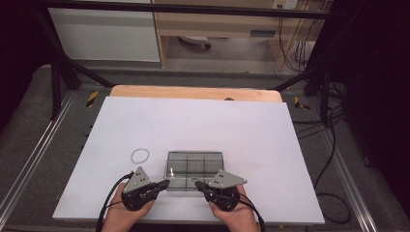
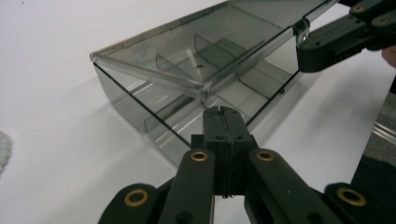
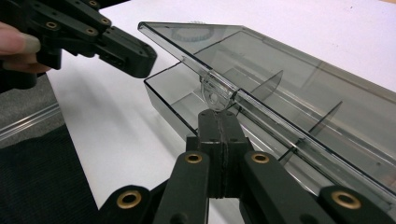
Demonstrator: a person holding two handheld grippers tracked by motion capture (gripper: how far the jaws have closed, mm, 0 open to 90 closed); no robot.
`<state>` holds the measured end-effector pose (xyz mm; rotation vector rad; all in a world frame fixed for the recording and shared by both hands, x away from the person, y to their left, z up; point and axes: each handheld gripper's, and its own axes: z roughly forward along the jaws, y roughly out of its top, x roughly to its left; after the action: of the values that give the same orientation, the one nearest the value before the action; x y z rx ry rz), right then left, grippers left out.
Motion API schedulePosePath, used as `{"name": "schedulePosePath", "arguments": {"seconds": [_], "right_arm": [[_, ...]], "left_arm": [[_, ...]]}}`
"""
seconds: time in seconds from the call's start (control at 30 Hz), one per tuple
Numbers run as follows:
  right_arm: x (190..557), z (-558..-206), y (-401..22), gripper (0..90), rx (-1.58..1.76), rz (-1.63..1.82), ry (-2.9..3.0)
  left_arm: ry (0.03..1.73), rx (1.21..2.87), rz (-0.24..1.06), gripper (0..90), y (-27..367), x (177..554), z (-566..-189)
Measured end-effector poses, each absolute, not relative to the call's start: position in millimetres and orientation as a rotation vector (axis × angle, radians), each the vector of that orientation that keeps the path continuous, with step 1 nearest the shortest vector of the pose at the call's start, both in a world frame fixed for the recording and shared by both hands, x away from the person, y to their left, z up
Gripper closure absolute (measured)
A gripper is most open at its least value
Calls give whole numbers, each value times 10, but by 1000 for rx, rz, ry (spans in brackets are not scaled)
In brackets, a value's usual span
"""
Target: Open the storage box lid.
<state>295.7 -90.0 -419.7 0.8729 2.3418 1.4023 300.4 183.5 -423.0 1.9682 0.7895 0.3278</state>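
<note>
A smoky clear plastic box (image 1: pixel 195 164) with divider walls sits at the near middle of the white tabletop. Its lid (image 3: pixel 280 60) stands tilted up a little off the base (image 3: pixel 168 100). My left gripper (image 1: pixel 167 183) is shut with nothing between its jaws, and its tip (image 2: pixel 224 112) sits right under the lid's near left corner (image 2: pixel 204 87). My right gripper (image 1: pixel 197 183) is shut too, its tip (image 3: pixel 218 114) touching the small clear clasp tab (image 3: pixel 214 95) on the lid's front edge. Both grippers point inward at the box's front side.
A small white ring (image 1: pixel 140 155) lies on the white tabletop (image 1: pixel 193 125) just left of the box. Metal frame rails run along both table sides, and cables hang off to the right (image 1: pixel 333 159). A wooden strip borders the far edge (image 1: pixel 193 92).
</note>
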Motion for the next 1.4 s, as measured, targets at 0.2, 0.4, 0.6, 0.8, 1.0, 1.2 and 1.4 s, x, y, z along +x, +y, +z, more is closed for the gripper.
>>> {"name": "schedulePosePath", "arguments": {"seconds": [0.2,0.4,0.6,0.8,1.0,1.2,1.4], "right_arm": [[2949,-4215,-928,892,875,1392,2353],[2906,-4226,-1039,796,901,1369,2346],[2874,-4198,-1243,618,979,1361,2333],[2856,-4148,-1430,482,1015,1361,2276],[2971,-4191,-1533,319,1062,1282,2251],[3233,-4295,-1568,231,1077,1252,2275],[3412,-4319,-1569,299,992,1266,2260]], "left_arm": [[783,1952,335,899,1792,3018,-4215],[788,1931,337,899,1802,3043,-4190],[794,1906,329,899,1821,3093,-4171],[806,1888,336,899,1834,3106,-4152],[805,1885,326,899,1831,3115,-4159],[805,1883,326,899,1831,3123,-4154],[802,1882,330,899,1828,3127,-4143]]}}
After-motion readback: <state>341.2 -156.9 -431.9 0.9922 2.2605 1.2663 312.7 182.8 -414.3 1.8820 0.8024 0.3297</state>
